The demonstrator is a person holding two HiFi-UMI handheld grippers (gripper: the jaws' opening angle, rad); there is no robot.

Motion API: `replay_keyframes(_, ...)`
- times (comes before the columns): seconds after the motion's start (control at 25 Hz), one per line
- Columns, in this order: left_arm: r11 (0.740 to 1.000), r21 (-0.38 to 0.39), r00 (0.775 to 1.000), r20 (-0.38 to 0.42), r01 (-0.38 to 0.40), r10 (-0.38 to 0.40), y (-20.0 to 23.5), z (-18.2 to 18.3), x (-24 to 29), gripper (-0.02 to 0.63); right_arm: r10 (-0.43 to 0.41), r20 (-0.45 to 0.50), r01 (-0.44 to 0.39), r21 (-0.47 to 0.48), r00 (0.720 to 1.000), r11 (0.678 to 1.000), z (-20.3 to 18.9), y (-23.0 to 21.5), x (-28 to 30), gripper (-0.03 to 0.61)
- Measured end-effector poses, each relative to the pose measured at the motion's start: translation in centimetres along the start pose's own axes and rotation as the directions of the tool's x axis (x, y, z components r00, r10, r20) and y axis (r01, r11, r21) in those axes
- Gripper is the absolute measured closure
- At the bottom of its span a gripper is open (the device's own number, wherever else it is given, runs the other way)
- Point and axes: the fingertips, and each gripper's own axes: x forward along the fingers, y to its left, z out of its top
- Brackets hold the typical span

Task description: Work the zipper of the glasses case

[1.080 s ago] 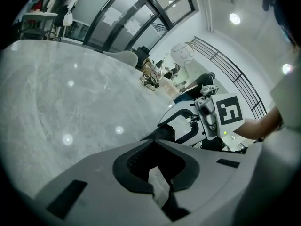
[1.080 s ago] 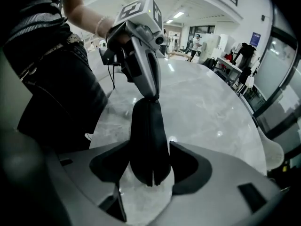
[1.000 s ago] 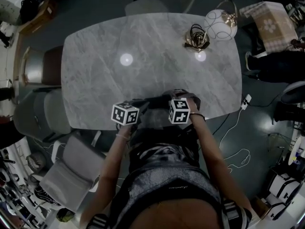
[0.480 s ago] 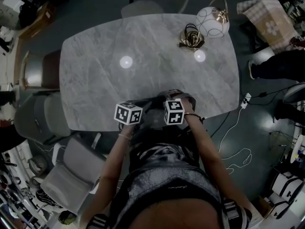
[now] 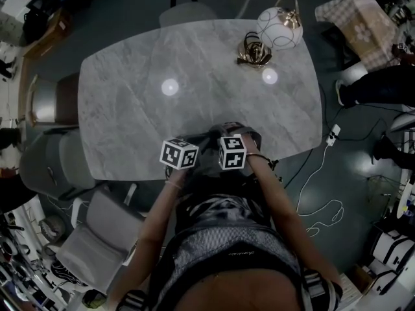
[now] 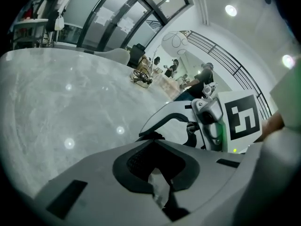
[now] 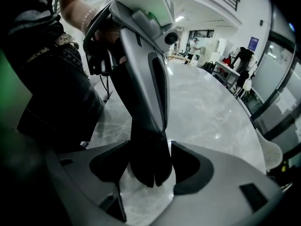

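Observation:
The dark glasses case (image 5: 240, 132) lies at the table's near edge, mostly hidden under the two marker cubes. My right gripper (image 7: 150, 166) has its pads against both sides of a dark narrow end of the case (image 7: 148, 159). My left gripper (image 6: 157, 192) is shut, pinching a small pale tab that looks like the zipper pull (image 6: 159, 188). In the head view the left gripper (image 5: 202, 142) and the right gripper (image 5: 220, 135) meet tip to tip. The rest of the case cannot be made out in the left gripper view.
The grey marble table (image 5: 130, 109) carries a round glass lamp (image 5: 279, 28) and a coiled brass piece (image 5: 249, 52) at its far right. Grey chairs (image 5: 97, 232) stand at the left. A cable (image 5: 318, 193) runs over the floor at the right.
The two marker cubes have drawn closer together at the table's near edge. The head view has shifted a little, so the lamp sits further left in the picture.

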Motion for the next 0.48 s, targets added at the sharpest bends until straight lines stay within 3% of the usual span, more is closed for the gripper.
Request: replay_keyframes(0.48,0.999,-0.028,1.0,0.003,-0.018,0.018,0.0,0.0,0.0,0.606,-0.011,0.019,0.009,0.088,1.0,0.996,-3.0,-0.4,-1.7,0.287)
